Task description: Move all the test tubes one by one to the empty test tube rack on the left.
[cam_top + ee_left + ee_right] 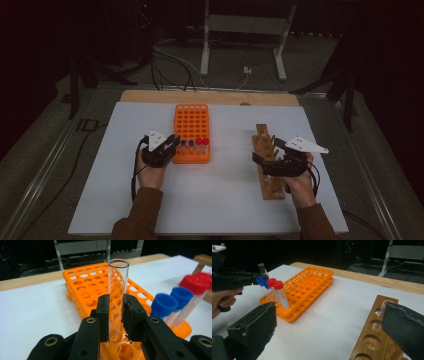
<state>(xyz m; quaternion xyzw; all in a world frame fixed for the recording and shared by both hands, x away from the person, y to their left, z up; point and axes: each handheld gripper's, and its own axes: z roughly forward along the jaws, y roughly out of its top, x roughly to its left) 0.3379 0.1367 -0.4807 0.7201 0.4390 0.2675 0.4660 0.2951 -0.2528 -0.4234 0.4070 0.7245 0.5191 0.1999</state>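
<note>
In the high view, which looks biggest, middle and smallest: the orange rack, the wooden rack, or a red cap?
1. The orange rack looks biggest.
2. The wooden rack comes next: about as long but much narrower, and partly hidden by the right gripper, so this is less sure.
3. The red cap is clearly smallest.

white table mat (220,200), metal stand (243,30)

Lab: tube racks (192,131), cabled floor.

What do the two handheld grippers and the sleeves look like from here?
Both the left gripper and right gripper are black, with blocky jaws, brass-ringed screw holes, a pale three-cornered top plate and a trailing black cable. The sleeves are brown.
</note>
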